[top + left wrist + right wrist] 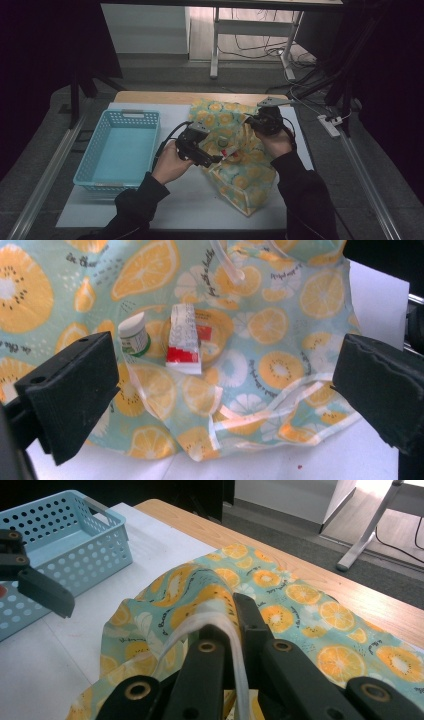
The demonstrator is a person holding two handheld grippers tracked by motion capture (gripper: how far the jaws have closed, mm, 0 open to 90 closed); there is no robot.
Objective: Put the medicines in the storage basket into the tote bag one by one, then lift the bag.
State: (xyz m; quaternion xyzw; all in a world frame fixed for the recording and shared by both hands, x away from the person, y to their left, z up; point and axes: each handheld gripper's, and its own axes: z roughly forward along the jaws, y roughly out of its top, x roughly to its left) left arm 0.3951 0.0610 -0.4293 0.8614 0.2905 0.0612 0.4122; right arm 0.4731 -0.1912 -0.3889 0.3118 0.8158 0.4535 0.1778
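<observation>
Our right gripper [227, 630] has its jaws pinched fully together on the pale strap [220, 625] at the rim of the fruit-print bag [300, 610], holding that edge up so the mouth gapes. Our left gripper [220, 390] stands with its jaws spread wide and nothing between the pads; the bag's open mouth lies just beyond its fingertips.

Straight ahead of the left fingers [75, 390], inside the bag, sit a small white jar with a green band [134, 334] and, just beside it, a red-and-white tube [183, 340], touching or nearly so.

We judge both light and stiff enough to pinch firmly. The jar looks smooth and round, so it may roll or squirt out unless we close across its sides squarely. The tube offers flatter faces; we would take it across its width near the middle.

The bag itself is thin, glossy and floppy, so the strap is the sound hold.

Farther out beyond the left gripper stands the blue basket [122, 150].
</observation>
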